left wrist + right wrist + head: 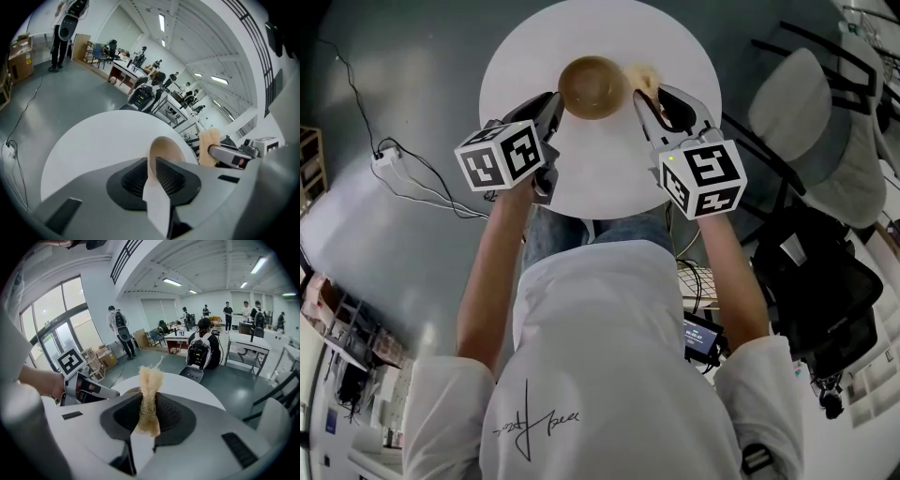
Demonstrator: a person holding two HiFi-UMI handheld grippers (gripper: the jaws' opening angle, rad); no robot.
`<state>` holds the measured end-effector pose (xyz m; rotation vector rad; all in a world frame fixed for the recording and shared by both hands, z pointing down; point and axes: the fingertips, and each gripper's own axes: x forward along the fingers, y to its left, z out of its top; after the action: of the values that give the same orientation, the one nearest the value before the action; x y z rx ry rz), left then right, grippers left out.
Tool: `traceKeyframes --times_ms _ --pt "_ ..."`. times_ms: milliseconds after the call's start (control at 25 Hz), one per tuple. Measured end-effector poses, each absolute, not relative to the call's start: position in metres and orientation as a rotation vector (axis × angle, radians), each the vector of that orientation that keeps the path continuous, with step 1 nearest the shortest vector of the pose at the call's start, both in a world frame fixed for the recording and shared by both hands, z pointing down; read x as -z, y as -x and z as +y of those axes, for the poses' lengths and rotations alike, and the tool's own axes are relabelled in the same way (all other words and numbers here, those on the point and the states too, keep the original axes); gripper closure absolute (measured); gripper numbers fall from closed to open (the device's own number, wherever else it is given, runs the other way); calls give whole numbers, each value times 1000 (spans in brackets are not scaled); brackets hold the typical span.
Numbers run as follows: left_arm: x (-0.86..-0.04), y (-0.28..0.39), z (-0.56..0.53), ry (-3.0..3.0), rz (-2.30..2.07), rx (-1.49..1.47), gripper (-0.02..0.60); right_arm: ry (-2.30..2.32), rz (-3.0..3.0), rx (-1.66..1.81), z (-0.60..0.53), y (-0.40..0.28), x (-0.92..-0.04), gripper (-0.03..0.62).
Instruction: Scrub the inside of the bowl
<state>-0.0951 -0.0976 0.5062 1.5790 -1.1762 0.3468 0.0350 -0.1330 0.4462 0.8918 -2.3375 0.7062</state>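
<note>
White table (591, 183): wooden bowl (592, 87) upright; right tongs (149, 401) hold loofah (150, 380) beside.

One bowl (592, 87), one scrubber (149, 397) (fibrous)

Tan bowl (592, 87) on white table (600, 178). Pale straw-yellow scrubber (149, 399) between dark grey ribbed pads (171, 413). Black-and-white square markers on pale grey left gripper (555, 101) and right gripper (639, 98). Blue-grey floor (412, 84); white shirt (600, 356), black scrawl.

Left gripper (553, 101) ajar, right gripper (654, 97) clamped.
</note>
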Motion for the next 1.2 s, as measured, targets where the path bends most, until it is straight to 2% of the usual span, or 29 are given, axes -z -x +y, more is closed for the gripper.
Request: traceKeyframes --times_ms 480,1200 --pt "-517 89 -103 -1504 -1175 -292 541 -806 -2326 -601 -143 -28 -473 505" --pt "-524 78 -94 -1521 -1145 -377 541 -727 -2277 -489 -148 -12 -498 505"
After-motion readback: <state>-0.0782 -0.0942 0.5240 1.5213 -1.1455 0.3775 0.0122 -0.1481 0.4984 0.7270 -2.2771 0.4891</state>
